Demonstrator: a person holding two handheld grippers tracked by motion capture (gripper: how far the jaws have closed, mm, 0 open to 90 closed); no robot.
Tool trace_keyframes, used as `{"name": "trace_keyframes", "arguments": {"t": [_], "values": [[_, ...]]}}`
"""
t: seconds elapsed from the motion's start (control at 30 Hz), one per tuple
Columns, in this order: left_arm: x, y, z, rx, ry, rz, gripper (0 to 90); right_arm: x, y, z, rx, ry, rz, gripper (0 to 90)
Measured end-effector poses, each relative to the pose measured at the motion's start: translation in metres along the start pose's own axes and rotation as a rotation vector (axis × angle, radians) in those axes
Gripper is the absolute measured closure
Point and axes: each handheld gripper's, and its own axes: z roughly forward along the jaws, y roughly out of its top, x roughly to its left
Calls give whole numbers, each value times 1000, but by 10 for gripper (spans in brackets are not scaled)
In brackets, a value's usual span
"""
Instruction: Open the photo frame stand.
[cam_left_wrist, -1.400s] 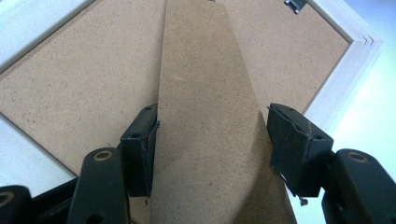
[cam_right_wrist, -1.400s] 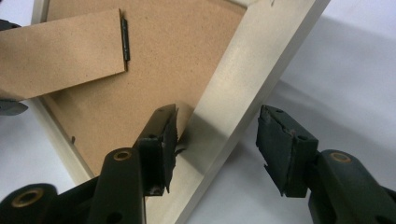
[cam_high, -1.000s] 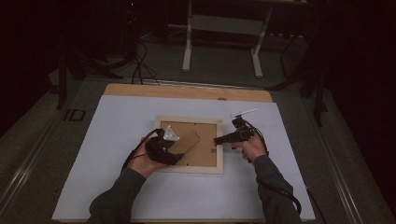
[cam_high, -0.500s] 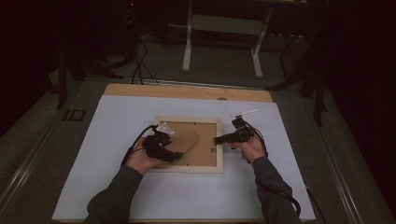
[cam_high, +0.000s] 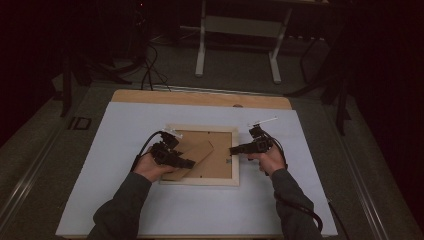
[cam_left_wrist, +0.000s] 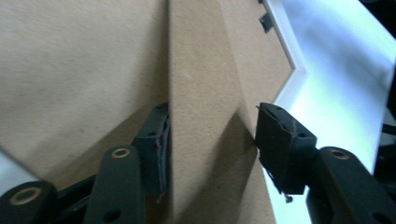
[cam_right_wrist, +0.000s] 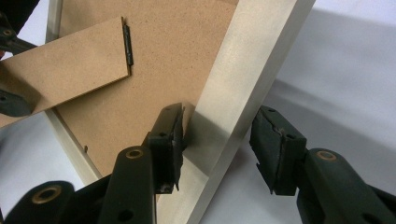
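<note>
Left gripper: lower left of the frame centre in the high view; jaws straddle the stand flap, have just been closing, one pad at its edge, the other apart; released.
Picture frame: face down at the centre of the white mat.
Right gripper: right of centre; jaws straddle the frame's right rail, gap visible beside one pad; released.

I'm looking into a dim lab or studio: a white sheet covers a wooden table, cables trail on grey carpet at eleven o'clock, and a metal desk stand sits at twelve o'clock.
</note>
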Motion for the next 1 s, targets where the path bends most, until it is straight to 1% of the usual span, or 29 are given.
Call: {"name": "trace_keyframes", "arguments": {"t": [0.17,0.23,0.47,0.6,0.8,0.9,1.0], "values": [[0,1,1,22,-6,1,499,1,-1,-2,-4,-3,-13,541],[-1,1,1,32,1,7,511,1,-1,-3,-7,-6,-16,541],[-1,2,-3,34,-3,19,582,7,0,-6,-17,-31,-53,545],[-2,2,-3,35,0,28,605,9,1,-9,-35,-38,-54,557],[-5,5,-3,28,19,40,618,9,0,-13,-56,-49,-58,563],[-7,7,-1,30,48,51,618,9,0,-15,-68,-51,-60,567],[-9,9,-2,23,54,60,629,10,0,-19,-83,-60,-68,572]]}}
